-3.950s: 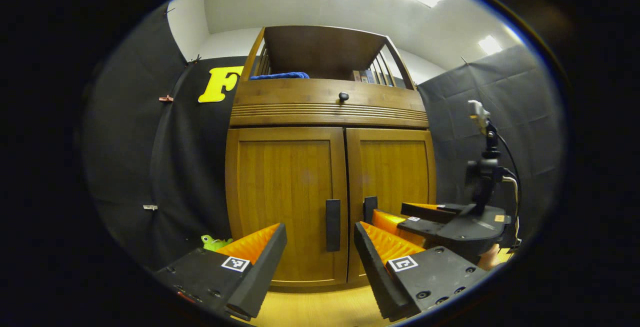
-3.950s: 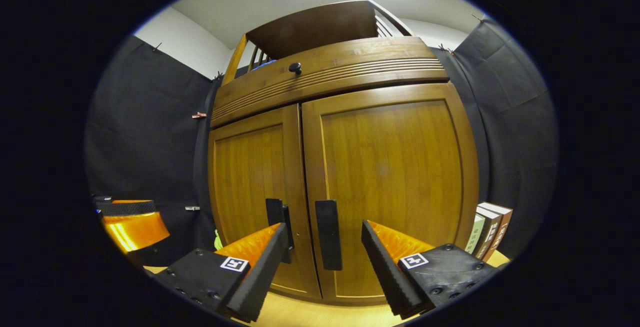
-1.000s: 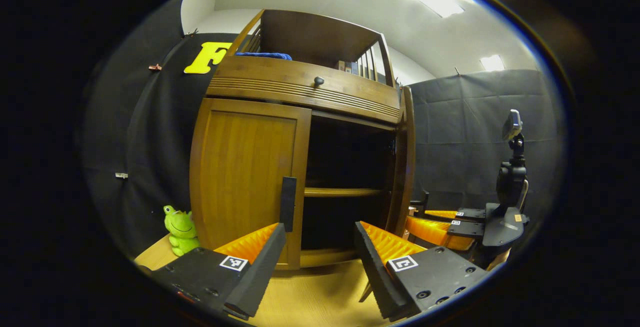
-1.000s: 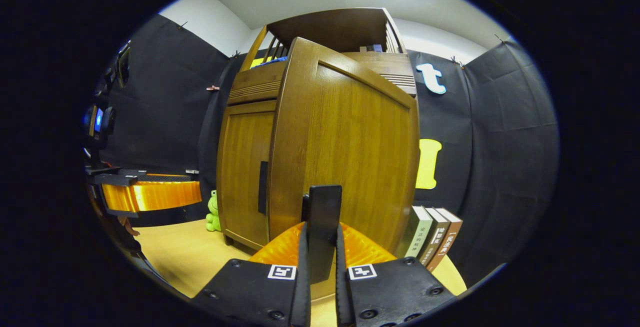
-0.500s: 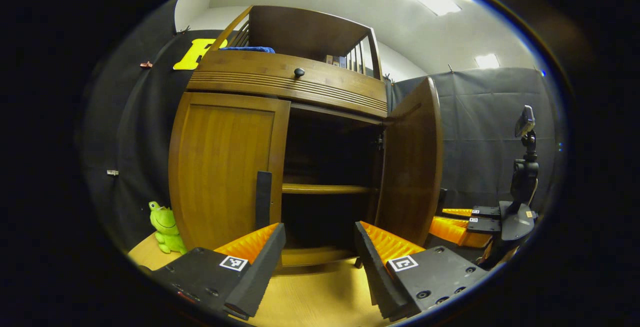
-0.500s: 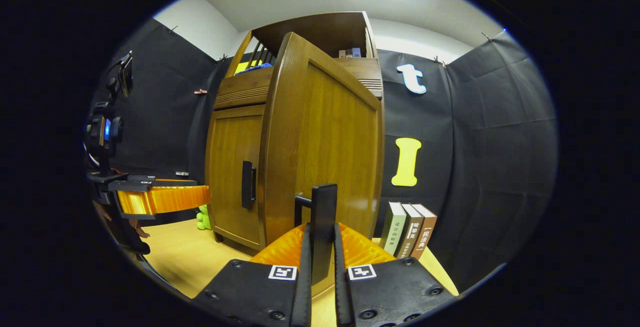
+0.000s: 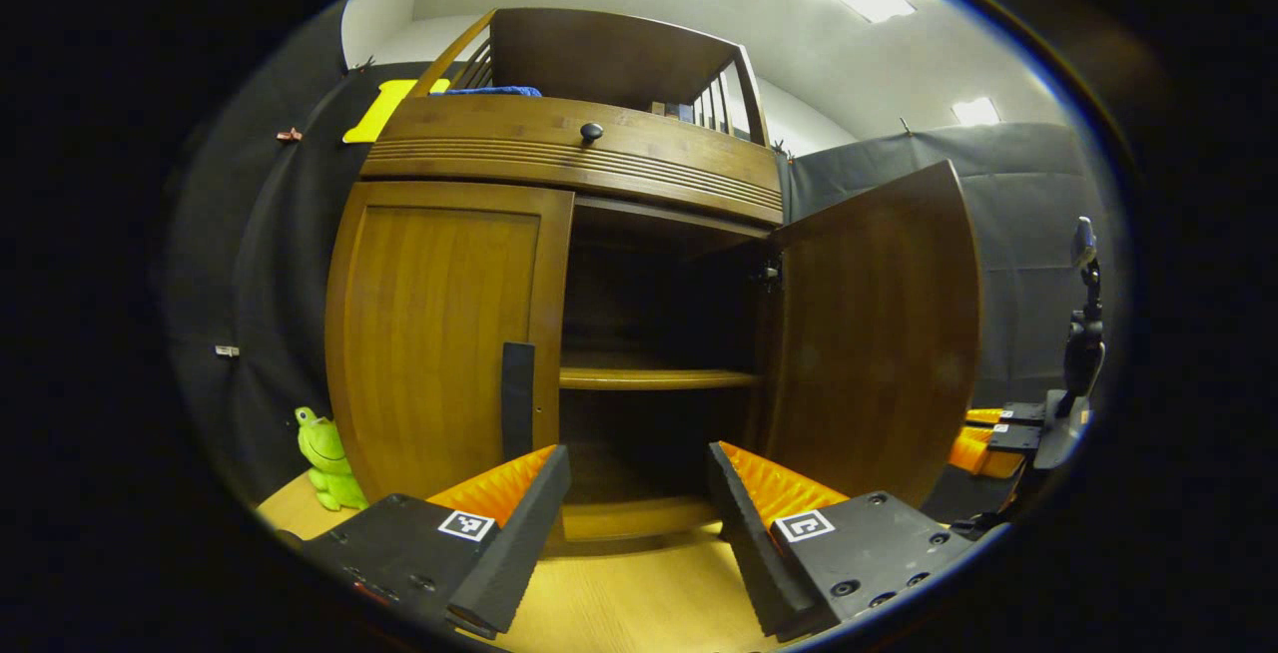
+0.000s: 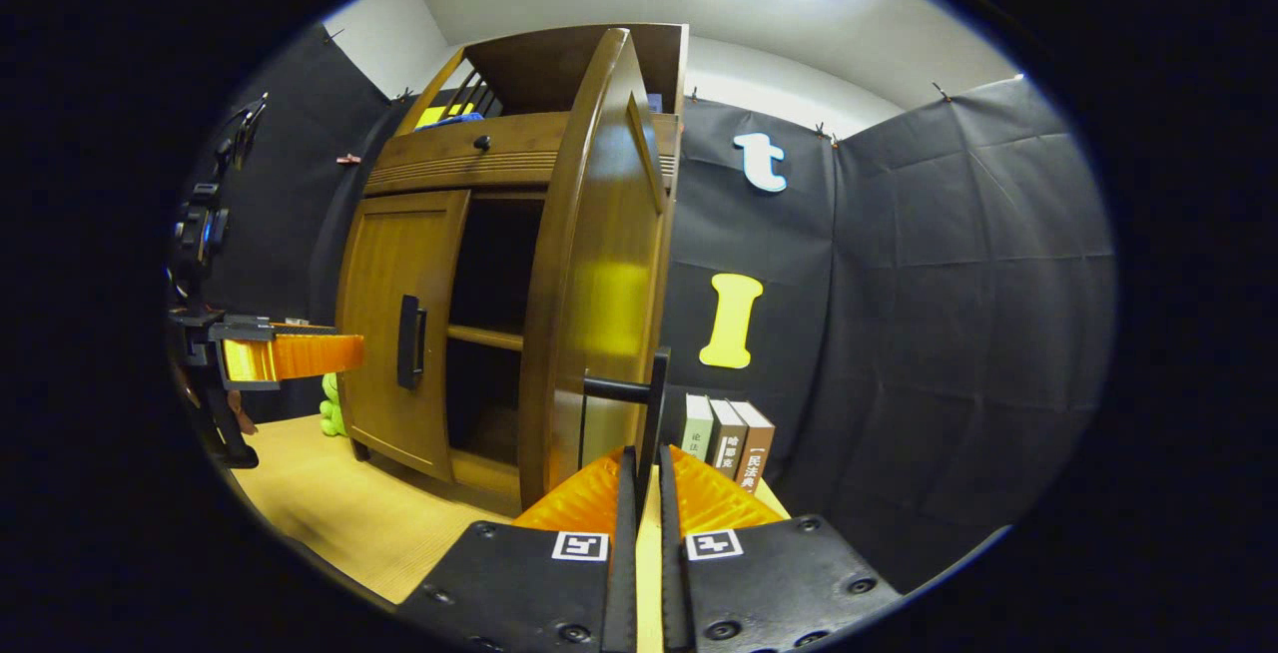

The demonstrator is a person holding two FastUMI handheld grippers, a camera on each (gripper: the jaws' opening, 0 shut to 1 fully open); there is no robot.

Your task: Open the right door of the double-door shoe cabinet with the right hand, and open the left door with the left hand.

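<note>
I have the cabinet (image 7: 569,149) standing at the back of the counter (image 7: 639,603), a rigid wooden piece, heavy by my guess, so only its doors should move. There are two doors. The right door (image 7: 879,333) stands swung wide on its hinges; the left door (image 7: 439,333) is shut flush. Each looks stiff and light enough to swing freely, and each carries one slim dark vertical handle, the only sensible place to take hold; the smooth panel would give no purchase.

My right gripper (image 8: 640,493) is clamped on the right handle (image 8: 654,403), both fingers pressed to its bar. My left gripper (image 7: 634,493) is spread wide with nothing in it, near the left handle (image 7: 517,398), which sits just left of its gap. I judge the handle hard and a bit slick, so I would close squarely mid-bar.

Three books (image 8: 727,438) stand at the counter's right edge, one green frog toy (image 7: 327,445) at its left, and one knob (image 7: 591,131) on the drawer above.
</note>
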